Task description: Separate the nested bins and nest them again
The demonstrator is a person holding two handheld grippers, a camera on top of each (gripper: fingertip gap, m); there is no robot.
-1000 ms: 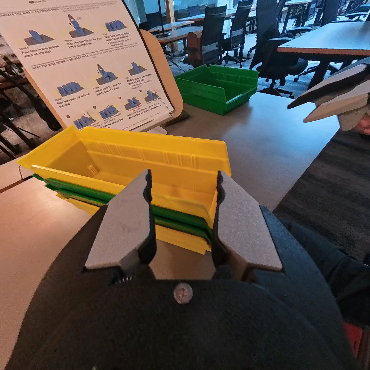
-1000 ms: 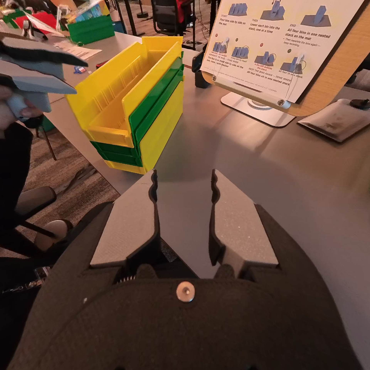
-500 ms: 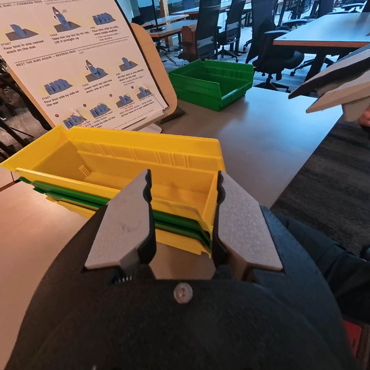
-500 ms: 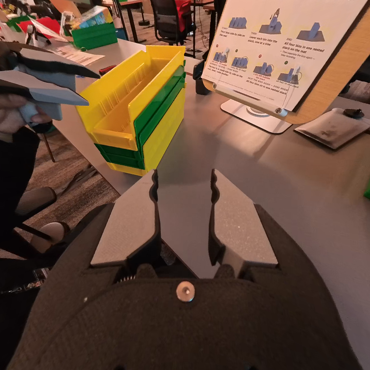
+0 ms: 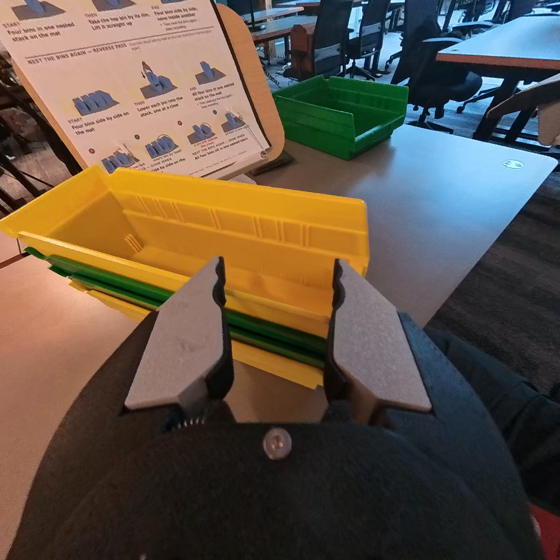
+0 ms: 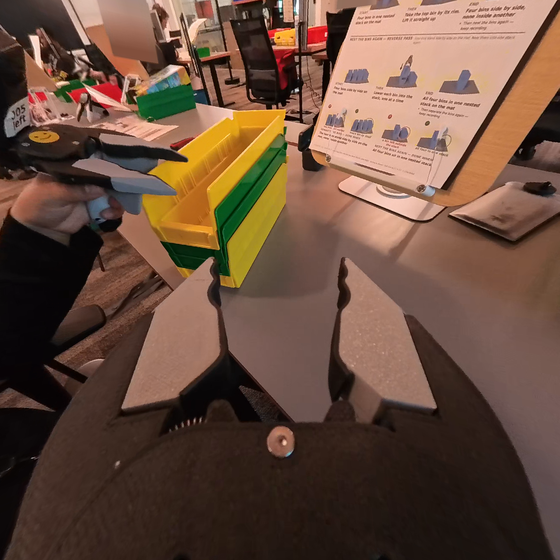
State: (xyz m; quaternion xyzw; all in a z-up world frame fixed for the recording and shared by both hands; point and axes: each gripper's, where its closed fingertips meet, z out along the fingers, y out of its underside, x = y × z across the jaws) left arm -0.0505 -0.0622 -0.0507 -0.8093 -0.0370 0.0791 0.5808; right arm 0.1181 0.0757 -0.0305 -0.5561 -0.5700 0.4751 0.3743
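Your left gripper (image 5: 277, 306) has closed in on the nested stack (image 5: 212, 272) at the desk (image 5: 439, 197) edge, jaws wide and empty, its near rim now at 12 o'clock between them. Your right gripper (image 6: 278, 291), also wide and empty, has drawn nearer, stack (image 6: 239, 194) at 11 o'clock. Separation not yet begun; top yellow bin (image 5: 242, 230) remains seated.

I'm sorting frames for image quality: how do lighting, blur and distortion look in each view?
Left wrist view: warm orange glow on the table, sharp bins, cool daylight behind. Right wrist view: left gripper slightly blurred, stack shadow across the table, wide-angle bending at the edges.
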